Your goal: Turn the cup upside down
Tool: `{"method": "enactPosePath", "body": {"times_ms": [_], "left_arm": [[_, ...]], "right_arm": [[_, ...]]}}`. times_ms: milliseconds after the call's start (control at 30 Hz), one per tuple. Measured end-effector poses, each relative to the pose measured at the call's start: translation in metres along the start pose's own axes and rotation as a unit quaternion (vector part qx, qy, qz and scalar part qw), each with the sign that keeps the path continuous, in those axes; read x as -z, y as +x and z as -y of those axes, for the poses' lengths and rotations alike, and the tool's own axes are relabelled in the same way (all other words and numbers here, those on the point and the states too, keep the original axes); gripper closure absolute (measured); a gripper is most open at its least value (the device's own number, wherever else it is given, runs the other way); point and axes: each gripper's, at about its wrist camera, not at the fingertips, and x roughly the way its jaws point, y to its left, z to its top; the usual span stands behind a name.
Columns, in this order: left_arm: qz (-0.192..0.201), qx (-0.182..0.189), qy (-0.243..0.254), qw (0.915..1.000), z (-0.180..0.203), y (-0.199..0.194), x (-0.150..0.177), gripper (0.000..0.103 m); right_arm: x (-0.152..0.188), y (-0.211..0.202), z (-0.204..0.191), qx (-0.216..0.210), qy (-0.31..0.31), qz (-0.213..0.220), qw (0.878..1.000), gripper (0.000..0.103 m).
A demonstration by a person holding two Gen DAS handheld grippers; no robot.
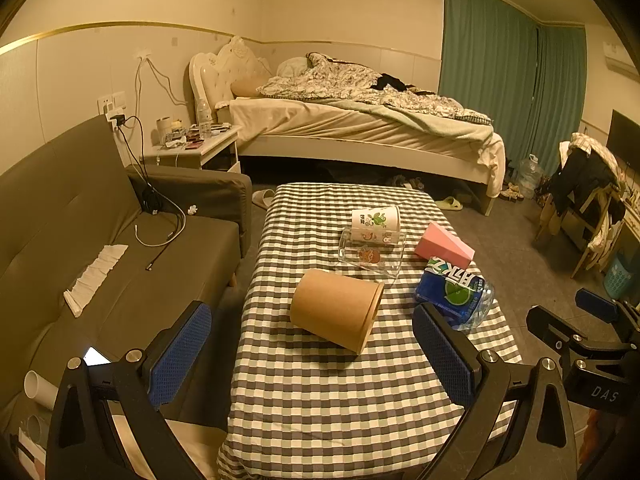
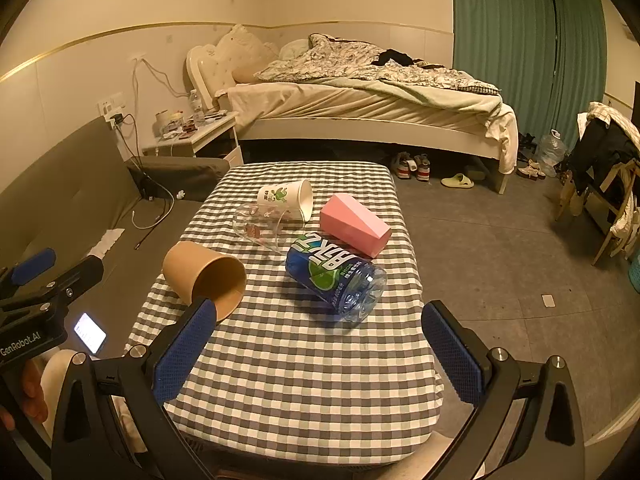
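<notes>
Several cups lie on their sides on the checkered table (image 1: 304,392). A brown paper cup (image 1: 335,310) (image 2: 205,276) lies nearest. Behind it lie a clear plastic cup (image 1: 370,254) (image 2: 258,230), a white printed cup (image 1: 375,218) (image 2: 286,199), a pink cup (image 1: 443,246) (image 2: 354,225) and a cut blue-label bottle cup (image 1: 454,294) (image 2: 335,276). My left gripper (image 1: 316,356) is open and empty, above the table just in front of the brown cup. My right gripper (image 2: 320,350) is open and empty, in front of the bottle cup.
A grey sofa (image 1: 80,248) with cables and tissue stands left of the table. A bed (image 1: 360,120), a nightstand (image 1: 192,144), green curtains and a chair with clothes (image 1: 588,184) stand beyond. Shoes and slippers (image 2: 416,168) lie on the floor.
</notes>
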Motion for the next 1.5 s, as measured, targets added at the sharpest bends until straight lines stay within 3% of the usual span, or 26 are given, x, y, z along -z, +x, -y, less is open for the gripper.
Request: {"method": "enactPosePath", "body": {"times_ms": [933, 1500], "left_arm": [[-0.002, 0.0, 0.002, 1.0, -0.001, 0.0, 0.0, 0.0], [-0.032, -0.015, 0.003, 0.9994, 0.003, 0.025, -0.006, 0.0]], "right_arm": [[-0.001, 0.001, 0.0, -0.002, -0.007, 0.001, 1.0, 0.0], [-0.011, 0.029, 0.012, -0.001, -0.046, -0.019, 0.999, 0.0]]}}
